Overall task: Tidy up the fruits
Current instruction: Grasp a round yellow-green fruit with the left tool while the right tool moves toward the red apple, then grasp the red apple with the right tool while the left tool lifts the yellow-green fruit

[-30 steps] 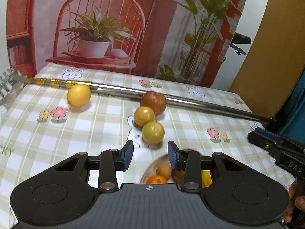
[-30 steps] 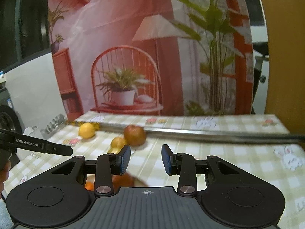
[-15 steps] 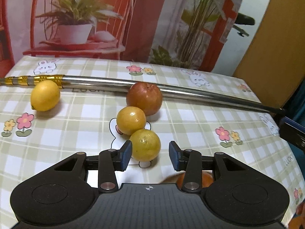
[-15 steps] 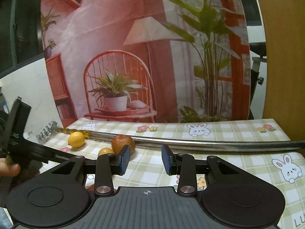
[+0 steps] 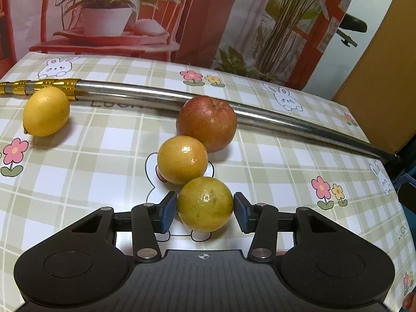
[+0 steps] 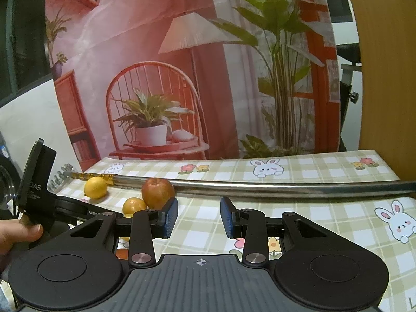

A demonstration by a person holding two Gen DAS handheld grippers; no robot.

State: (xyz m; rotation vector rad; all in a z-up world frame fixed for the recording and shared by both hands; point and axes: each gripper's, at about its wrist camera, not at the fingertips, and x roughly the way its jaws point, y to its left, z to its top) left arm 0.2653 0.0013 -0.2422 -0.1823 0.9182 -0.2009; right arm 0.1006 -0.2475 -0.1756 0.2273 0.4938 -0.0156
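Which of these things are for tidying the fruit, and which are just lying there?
For the job:
greenish-yellow fruit between the open left hand-held gripper
yellow-orange fruit
red apple
lemon

Just lying about:
metal pole
checked tablecloth

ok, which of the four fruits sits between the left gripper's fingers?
The greenish-yellow round fruit, nearest the camera, sits between the open left gripper fingers. The orange-yellow fruit, red apple and lemon lie farther off.

A long metal pole [image 5: 260,115] across the checked bunny tablecloth [image 5: 78,171], before a printed backdrop [image 6: 182,52] of chair and plants
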